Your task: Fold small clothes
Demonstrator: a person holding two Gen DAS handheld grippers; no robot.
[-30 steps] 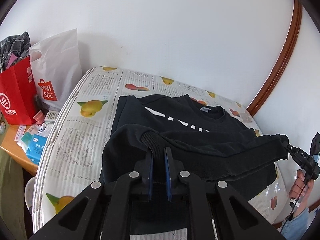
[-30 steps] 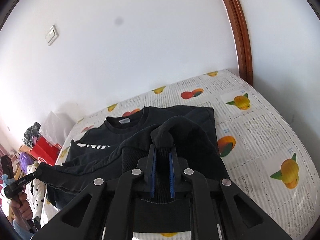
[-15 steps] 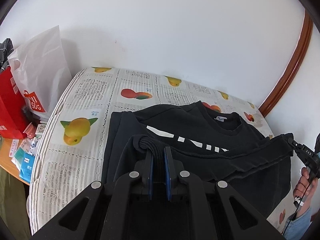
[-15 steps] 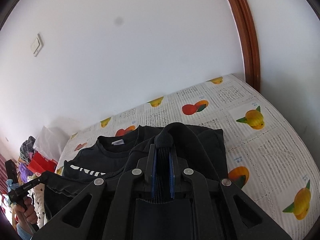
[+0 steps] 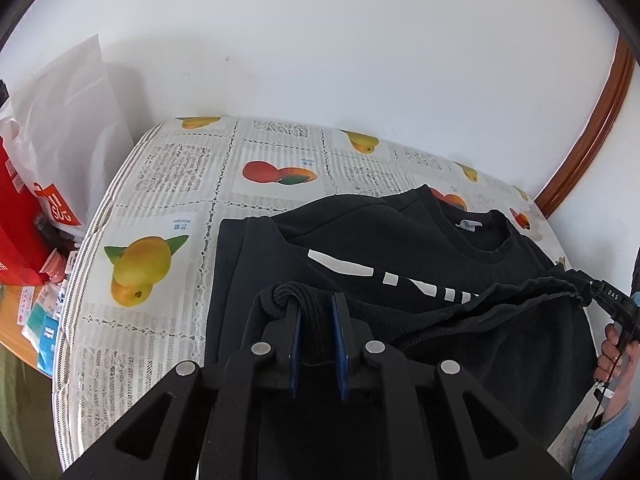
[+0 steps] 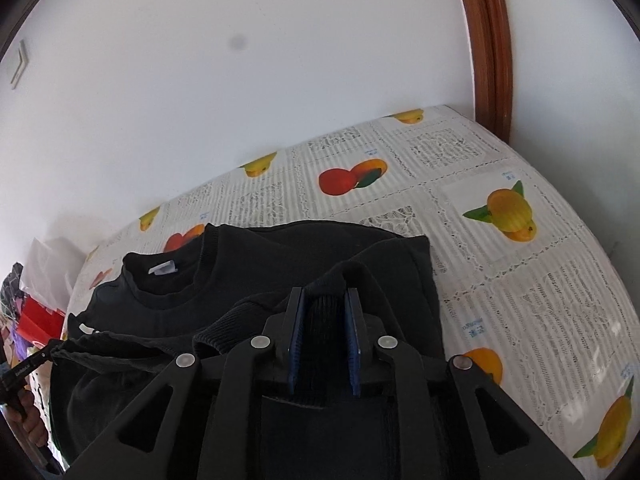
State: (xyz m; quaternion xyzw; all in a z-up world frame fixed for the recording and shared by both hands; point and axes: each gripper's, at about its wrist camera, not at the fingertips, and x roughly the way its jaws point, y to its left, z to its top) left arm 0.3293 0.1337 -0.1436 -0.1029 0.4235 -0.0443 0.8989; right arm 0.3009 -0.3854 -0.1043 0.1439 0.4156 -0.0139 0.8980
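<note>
A black sweatshirt [image 5: 400, 240] with white lettering lies front up on the fruit-print tablecloth [image 5: 180, 168], its collar toward the wall. Its ribbed bottom hem is lifted and folded up over the chest. My left gripper [image 5: 314, 300] has the hem's left end between its blue pads; the jaws are opening and the fabric still fills the gap. My right gripper [image 6: 324, 294] has the right end of the hem [image 6: 326, 312] the same way, its jaws opening too. The hem hangs stretched between them. Each gripper shows in the other's view, the right gripper [image 5: 592, 288] and the left gripper [image 6: 50, 350].
A white shopping bag [image 5: 68, 128] and a red paper bag [image 5: 16, 220] stand left of the table, with small packets on a wooden ledge below. The wall runs behind the table. A brown wooden door frame [image 6: 488, 40] rises at the right corner.
Both grippers carried the hem forward and down over the sweatshirt's chest, toward the collar. The gaps between both pairs of pads have widened.
</note>
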